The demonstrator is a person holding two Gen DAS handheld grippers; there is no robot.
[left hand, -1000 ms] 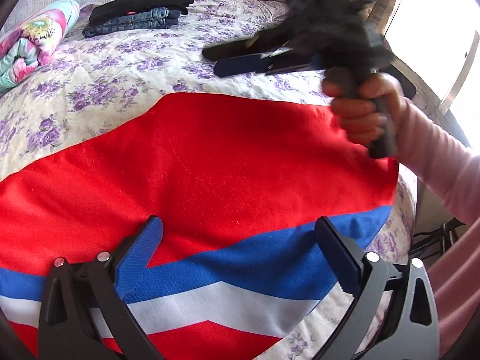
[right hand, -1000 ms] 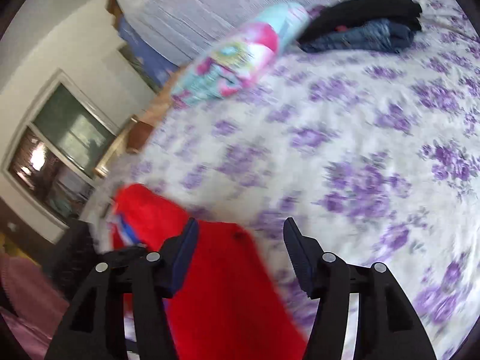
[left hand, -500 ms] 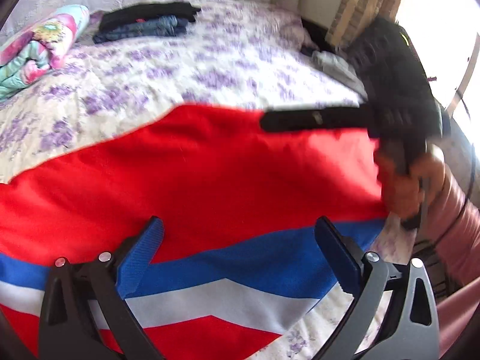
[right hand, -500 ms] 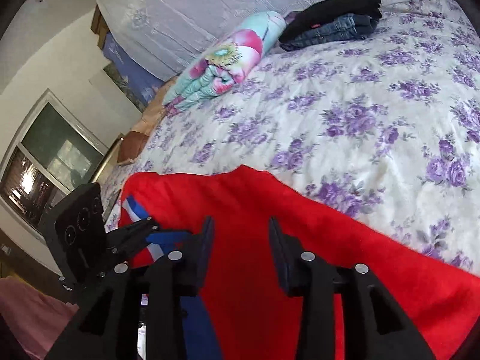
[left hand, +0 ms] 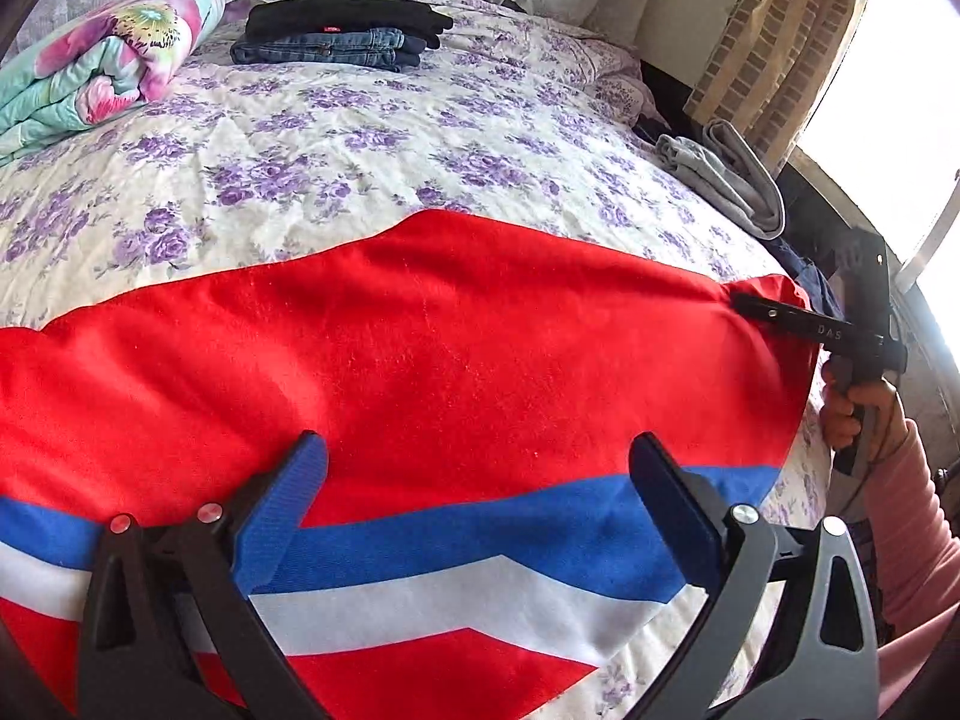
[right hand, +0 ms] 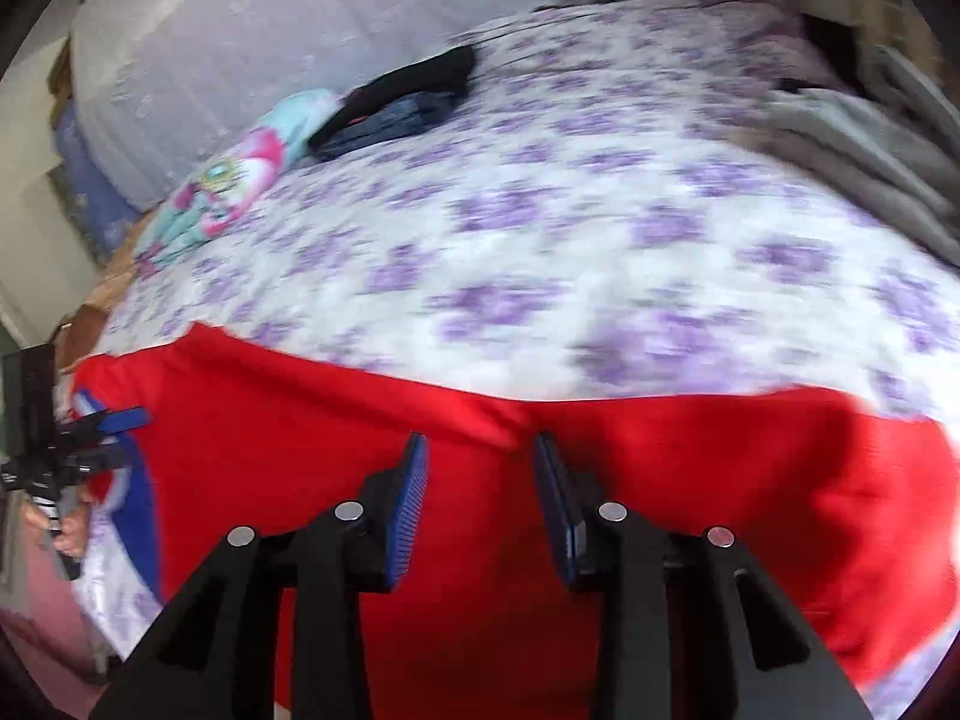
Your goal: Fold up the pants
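1. Red pants w/ blue-white stripe lie spread flat on the bed, near its front edge.
2. Right hand-held gripper: was above the far bed area 1 s ago; now sits low at the pants' right end. Its jaws have just been closing; red cloth lies between them, pads not seen pressing. Read: released, narrow gap.
3. Left hand-held gripper: position unchanged, jaws wide apart above the stripe, grasping nothing.
4. Meaning: right side is set up to pinch the right end; fold not yet started.
5. Folded jeans stack, rolled quilt and grey garment lie well apart from the pants.
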